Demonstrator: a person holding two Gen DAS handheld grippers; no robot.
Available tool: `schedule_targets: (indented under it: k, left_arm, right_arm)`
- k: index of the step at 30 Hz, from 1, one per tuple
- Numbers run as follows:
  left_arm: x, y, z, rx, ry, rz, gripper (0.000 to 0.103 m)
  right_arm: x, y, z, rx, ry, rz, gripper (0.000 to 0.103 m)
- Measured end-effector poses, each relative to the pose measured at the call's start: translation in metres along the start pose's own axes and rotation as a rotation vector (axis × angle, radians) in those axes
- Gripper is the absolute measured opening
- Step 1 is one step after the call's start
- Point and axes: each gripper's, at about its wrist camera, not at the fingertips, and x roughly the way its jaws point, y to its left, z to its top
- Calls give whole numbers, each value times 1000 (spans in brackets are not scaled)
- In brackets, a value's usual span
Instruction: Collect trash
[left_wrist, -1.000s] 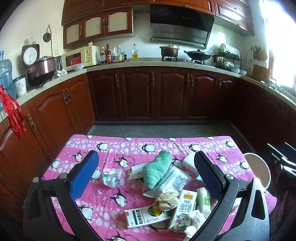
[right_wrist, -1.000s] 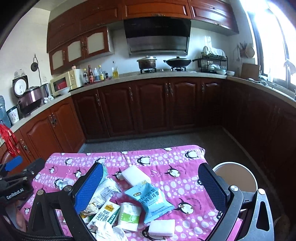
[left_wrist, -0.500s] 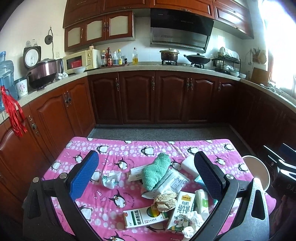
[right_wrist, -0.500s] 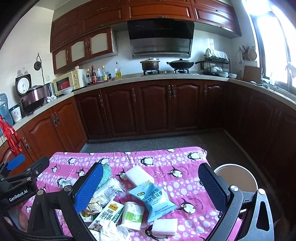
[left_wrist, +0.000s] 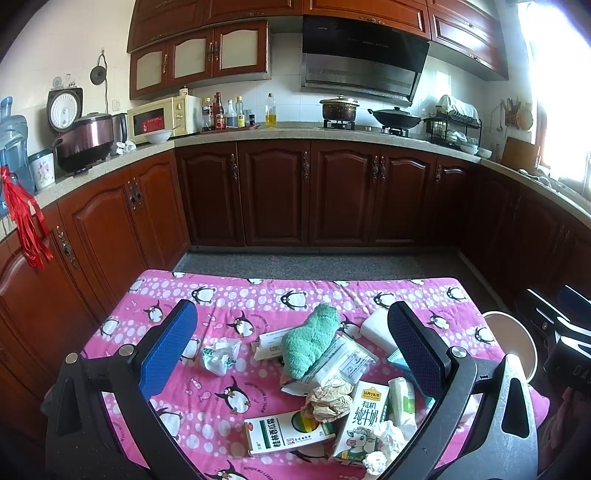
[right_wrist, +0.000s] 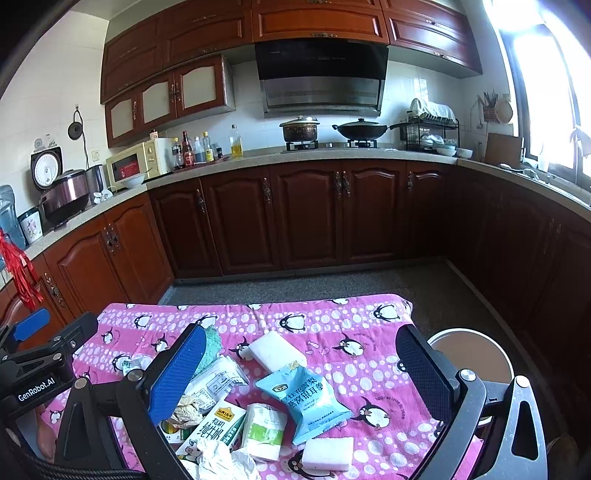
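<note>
Left gripper (left_wrist: 291, 350) spread wide, holding nothing, above a table (left_wrist: 258, 295) in pink penguin cloth. Right gripper (right_wrist: 308, 373) likewise splayed and empty. Trash heaped at the near centre: teal cloth (left_wrist: 310, 343) atop a white packet (left_wrist: 341, 363), milk carton (left_wrist: 360, 421) near, crumpled brown paper (left_wrist: 328, 400) beside it. Blue snack bag (right_wrist: 306, 400) right of centre, 2 white sponges (right_wrist: 277, 350) around it. Round bin (right_wrist: 471, 354) off the table's right edge.

The right tool's finger (right_wrist: 177, 369) hides much of a green cloth (right_wrist: 211, 347), perhaps crumpled.
</note>
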Motion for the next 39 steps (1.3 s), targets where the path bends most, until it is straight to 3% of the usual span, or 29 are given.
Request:
schedule_targets:
  k: [39]
  left_arm:
    - [2, -1, -2, -9, 3, -3, 103]
  right_arm:
    - [7, -1, -2, 0, 17, -14, 102]
